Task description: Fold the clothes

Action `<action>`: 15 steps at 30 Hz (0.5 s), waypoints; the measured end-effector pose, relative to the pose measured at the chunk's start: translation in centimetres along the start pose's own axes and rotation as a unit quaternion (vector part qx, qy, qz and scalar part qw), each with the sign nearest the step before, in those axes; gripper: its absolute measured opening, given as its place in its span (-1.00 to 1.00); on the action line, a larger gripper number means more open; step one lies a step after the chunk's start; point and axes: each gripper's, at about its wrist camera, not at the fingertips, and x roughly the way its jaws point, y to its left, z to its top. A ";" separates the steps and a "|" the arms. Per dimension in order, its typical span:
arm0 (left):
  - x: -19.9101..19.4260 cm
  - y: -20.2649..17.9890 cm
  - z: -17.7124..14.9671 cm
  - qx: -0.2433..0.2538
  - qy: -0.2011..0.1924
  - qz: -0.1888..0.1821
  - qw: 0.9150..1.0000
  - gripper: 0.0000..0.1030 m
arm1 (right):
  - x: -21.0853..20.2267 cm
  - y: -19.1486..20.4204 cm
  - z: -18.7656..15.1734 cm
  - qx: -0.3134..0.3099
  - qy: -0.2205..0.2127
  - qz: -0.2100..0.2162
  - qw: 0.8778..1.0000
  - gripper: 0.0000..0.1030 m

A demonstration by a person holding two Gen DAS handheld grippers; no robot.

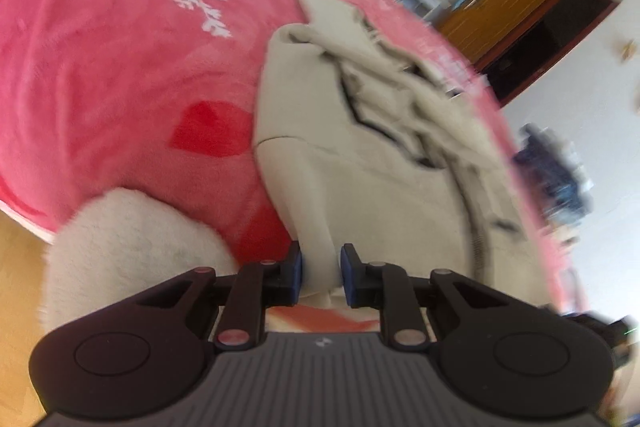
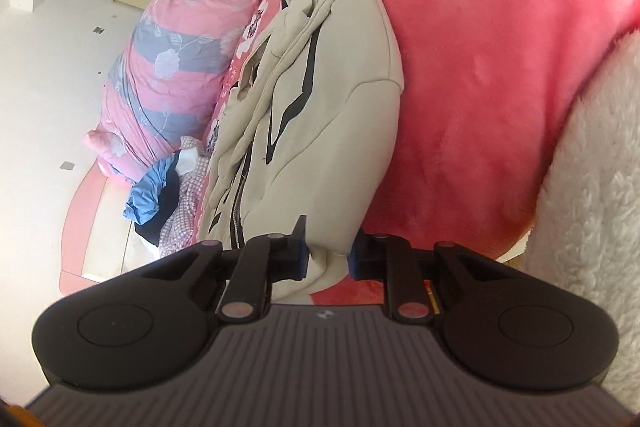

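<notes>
Bedroom | beige jacket (image 1: 360,163) lies crumpled on pink bed (image 1: 120,75), unfolded | left gripper (image 1: 321,277) pinches hem at six o'clock | right gripper (image 2: 329,259) clamped on its edge | folding barely begun, all folds remain

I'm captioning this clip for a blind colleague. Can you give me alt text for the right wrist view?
The right hand-held gripper pinches the near edge of a beige zip-up jacket lying rumpled on a pink floral blanket. A white fluffy item sits at right; a pink-and-grey duvet and blue clothes lie at left.
</notes>
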 end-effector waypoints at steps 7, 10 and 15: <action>1.7 1.5 0.1 -0.030 0.019 0.010 0.999 -0.66 | 0.4 -0.1 0.3 -0.002 -0.002 -0.001 1.000 -0.72; 2.0 0.8 0.0 -0.014 0.013 0.011 1.000 -0.55 | 0.7 -0.5 0.2 0.007 0.000 -0.006 1.000 -0.71; 1.4 -0.6 0.1 0.002 -0.006 0.008 1.000 -0.78 | 0.3 -0.3 0.1 0.000 -0.005 0.020 1.000 -0.80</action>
